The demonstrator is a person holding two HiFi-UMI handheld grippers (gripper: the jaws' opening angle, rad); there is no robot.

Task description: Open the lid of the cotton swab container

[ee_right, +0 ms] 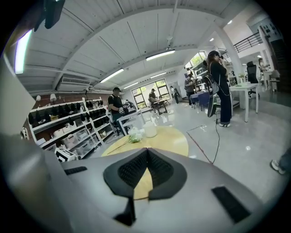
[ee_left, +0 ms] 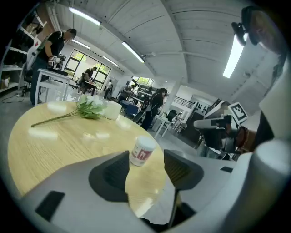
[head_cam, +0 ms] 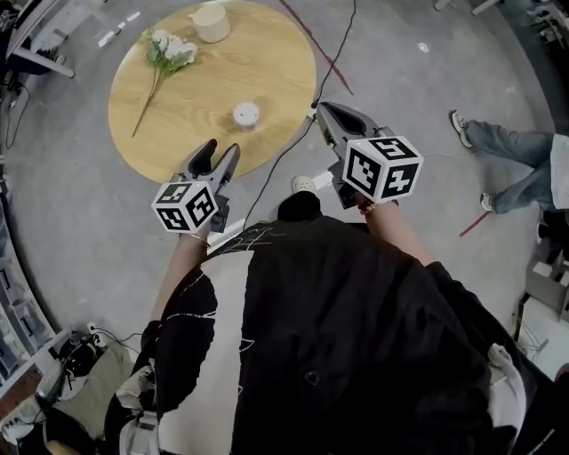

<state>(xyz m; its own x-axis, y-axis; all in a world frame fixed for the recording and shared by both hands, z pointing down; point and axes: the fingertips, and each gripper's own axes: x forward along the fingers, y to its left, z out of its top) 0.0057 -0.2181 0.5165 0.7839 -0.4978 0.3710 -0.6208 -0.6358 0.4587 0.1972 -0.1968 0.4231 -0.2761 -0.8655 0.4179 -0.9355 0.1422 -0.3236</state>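
The cotton swab container [head_cam: 246, 115] is a small white tub with its lid on, standing upright on the round wooden table [head_cam: 267, 62] near its front edge. In the left gripper view the container [ee_left: 142, 151] shows a red label, beyond the jaws and not between them. My left gripper [head_cam: 219, 162] hovers at the table's near edge, open and empty. My right gripper [head_cam: 325, 114] is held off the table's right edge, shut with nothing in it; its pads [ee_right: 136, 169] meet at the tips.
A white cup [head_cam: 210, 22] and a sprig of white flowers [head_cam: 169, 51] lie at the table's far side. Cables [head_cam: 286, 151] run across the grey floor beside the table. A seated person's legs [head_cam: 507, 142] are at the right. Other people and desks stand farther back.
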